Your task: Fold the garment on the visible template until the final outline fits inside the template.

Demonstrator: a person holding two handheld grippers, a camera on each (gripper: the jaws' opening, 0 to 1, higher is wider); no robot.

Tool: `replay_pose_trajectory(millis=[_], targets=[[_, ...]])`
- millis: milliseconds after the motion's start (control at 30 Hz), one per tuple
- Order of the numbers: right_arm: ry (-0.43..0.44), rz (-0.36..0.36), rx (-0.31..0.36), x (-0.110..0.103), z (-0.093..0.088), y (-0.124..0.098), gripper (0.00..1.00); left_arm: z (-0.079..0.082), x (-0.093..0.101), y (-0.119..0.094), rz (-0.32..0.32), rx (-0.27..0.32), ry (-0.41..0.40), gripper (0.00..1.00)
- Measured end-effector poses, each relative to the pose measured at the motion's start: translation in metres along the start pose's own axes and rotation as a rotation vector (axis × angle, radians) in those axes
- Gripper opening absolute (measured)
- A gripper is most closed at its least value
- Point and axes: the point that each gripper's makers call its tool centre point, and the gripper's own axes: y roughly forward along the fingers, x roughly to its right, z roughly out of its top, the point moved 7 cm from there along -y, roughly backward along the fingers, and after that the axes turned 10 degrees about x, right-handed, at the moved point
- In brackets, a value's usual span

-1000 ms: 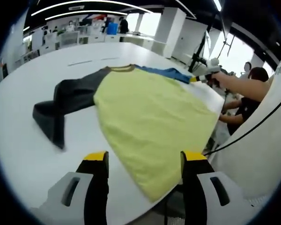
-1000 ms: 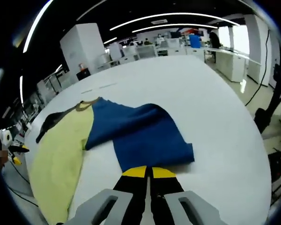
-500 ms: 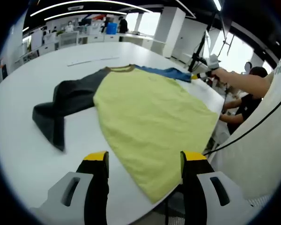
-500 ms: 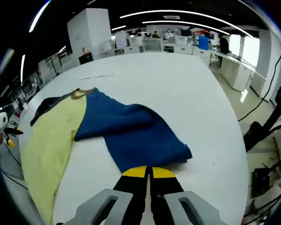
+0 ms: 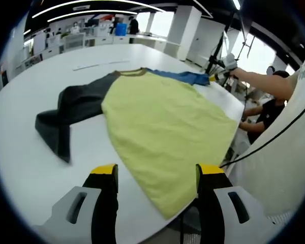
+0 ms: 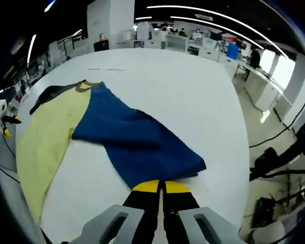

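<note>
Since the earlier frames the right gripper [image 6: 162, 187] has drawn the blue sleeve [image 6: 137, 145] outward, so it now stretches in a long band from the collar at upper left of the right gripper view to the cuff at bottom centre, where the jaws are pressed together on its edge. The garment [image 5: 162, 122] lies flat on the white table [image 5: 30, 162], its yellow body mid-frame in the left gripper view. The left gripper [image 5: 156, 173] hangs spread and empty just short of the hem, so the fold likely runs back along that sleeve axis, with the right gripper better placed.
</note>
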Motion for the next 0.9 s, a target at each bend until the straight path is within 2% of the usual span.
replay_pose_trajectory(millis=[333,600,900], targets=[[-0.123,0.005,-0.077,0.011,0.007,0.001,0.00,0.002,0.000,0.003,0.002,-0.001,0.003,0.59],[-0.186,0.023,-0.127,0.016,0.013,0.002,0.00,0.002,-0.001,0.003,0.008,-0.001,0.000,0.59],[-0.215,0.028,-0.133,0.022,0.025,-0.001,0.00,0.005,-0.001,0.003,0.011,0.017,0.001,0.59]])
